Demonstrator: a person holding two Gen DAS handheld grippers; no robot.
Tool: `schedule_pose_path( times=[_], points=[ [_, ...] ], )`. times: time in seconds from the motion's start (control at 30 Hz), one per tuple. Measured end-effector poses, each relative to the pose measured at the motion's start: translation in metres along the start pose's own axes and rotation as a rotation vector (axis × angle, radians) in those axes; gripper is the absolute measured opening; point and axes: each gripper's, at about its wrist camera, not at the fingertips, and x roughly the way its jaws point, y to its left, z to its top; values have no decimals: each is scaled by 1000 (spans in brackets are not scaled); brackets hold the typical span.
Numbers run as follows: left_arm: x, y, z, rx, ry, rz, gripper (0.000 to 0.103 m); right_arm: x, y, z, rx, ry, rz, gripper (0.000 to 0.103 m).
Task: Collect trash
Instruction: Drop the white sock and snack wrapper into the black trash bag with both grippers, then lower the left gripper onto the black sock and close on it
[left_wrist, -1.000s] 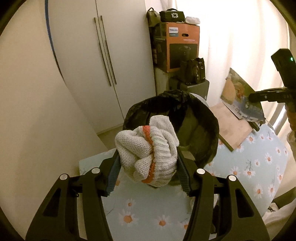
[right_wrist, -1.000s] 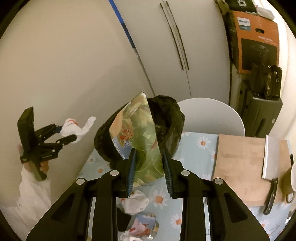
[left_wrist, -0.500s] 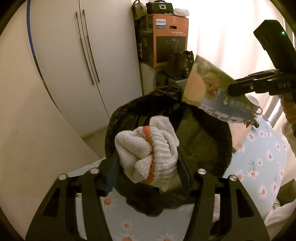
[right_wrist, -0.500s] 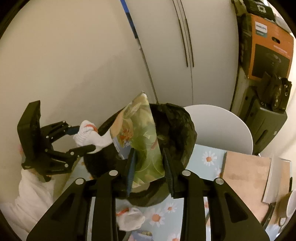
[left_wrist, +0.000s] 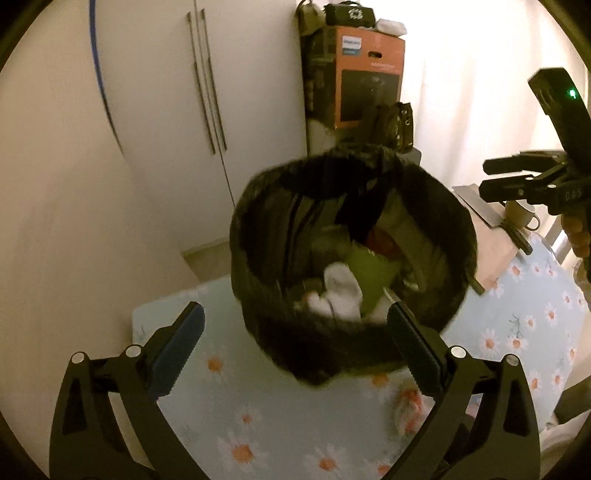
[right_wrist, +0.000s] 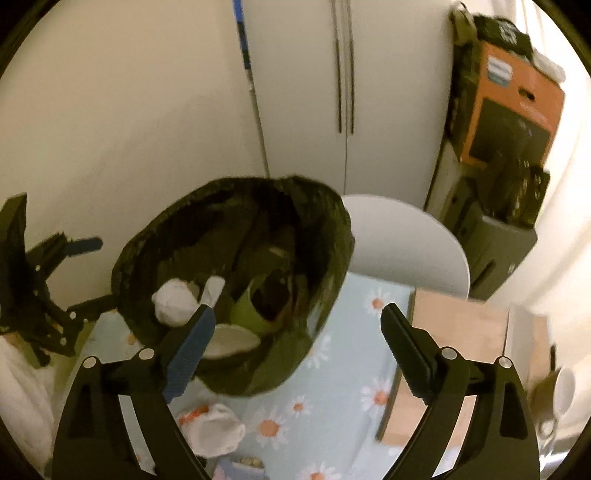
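A bin lined with a black bag stands on the daisy-print table. Inside lie a white knit glove and a green snack bag. My left gripper is open and empty just in front of the bin; it also shows at the left of the right wrist view. My right gripper is open and empty over the bin's near right side; it shows at the right of the left wrist view. Another white and orange glove lies on the table before the bin.
A wooden cutting board and a white mug sit right of the bin. A small wrapper lies at the near table edge. A white chair back, a cupboard and an orange box stand behind.
Both grippers opened. The white glove dropped from my left gripper and the green snack bag from my right gripper; both now lie inside the bin.
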Motion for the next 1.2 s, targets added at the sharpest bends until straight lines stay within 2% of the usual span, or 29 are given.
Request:
schedule_pose_path(
  times=[0.37,0.63,0.73,0.8,0.9,1.03,1.2],
  points=[
    [-30,-37,-32,-115,12,27,97,-35,-19,-65,20,36,18,88],
    [-35,-81,-59,-139,77,-2,97,-58,-26,-109,4,59,10,88],
    [-35,-90,-71,-165,93,30,97,-63,-28,-125,-16,76,-21,88],
    [-36,-95,-80,-182,105,11,97,-63,-30,-136,-22,94,-24,88],
    [-34,-102,-95,-191,139,49,97,-64,-33,-150,-19,109,-22,88],
    [-34,-112,-109,-213,161,40,97,-66,-34,-168,-23,121,-28,88],
    [-31,-126,-128,-240,195,36,97,-60,-36,-186,-13,165,12,88]
  ],
)
